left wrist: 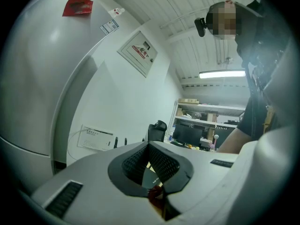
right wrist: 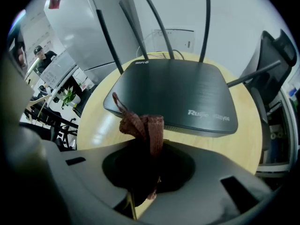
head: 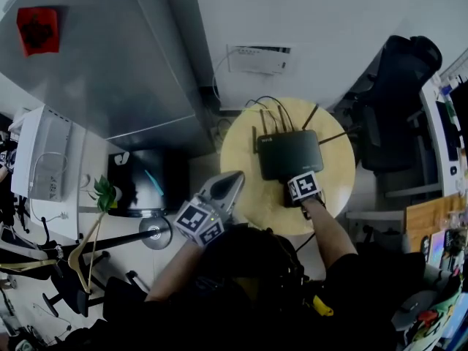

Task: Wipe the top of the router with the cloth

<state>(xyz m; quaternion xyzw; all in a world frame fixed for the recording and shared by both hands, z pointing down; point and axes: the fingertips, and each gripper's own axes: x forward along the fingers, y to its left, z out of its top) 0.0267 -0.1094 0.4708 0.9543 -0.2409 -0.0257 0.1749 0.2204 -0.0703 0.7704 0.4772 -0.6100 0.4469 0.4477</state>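
We look down on a small round table (head: 252, 199) of pale yellow wood, set against a white wall with a white wall panel (head: 259, 58) just above it in the frame. A large grey cabinet (head: 117, 57) with a red label fills the upper left, a black office chair (head: 398, 101) stands at the upper right, and a small green plant (head: 106, 192) sits at the left. The router (head: 290, 154) lies on the far half of the table, flat and matte black with a finely brushed top, white lettering near its front right corner and several thin antennas rising along its back and sides; dark cables trail off behind it. The right gripper (head: 300, 186) sits at the router's near edge, its jaws pinched narrow on a bunched reddish-brown cloth (right wrist: 143, 125), which sticks out ahead of the jaws and overlaps the router's (right wrist: 173, 95) front left corner in the right gripper view; we cannot tell whether it touches. The left gripper (head: 228, 186) hangs over the table's left edge, apart from the router, its ribbed pads (left wrist: 164, 163) meeting at the tips.
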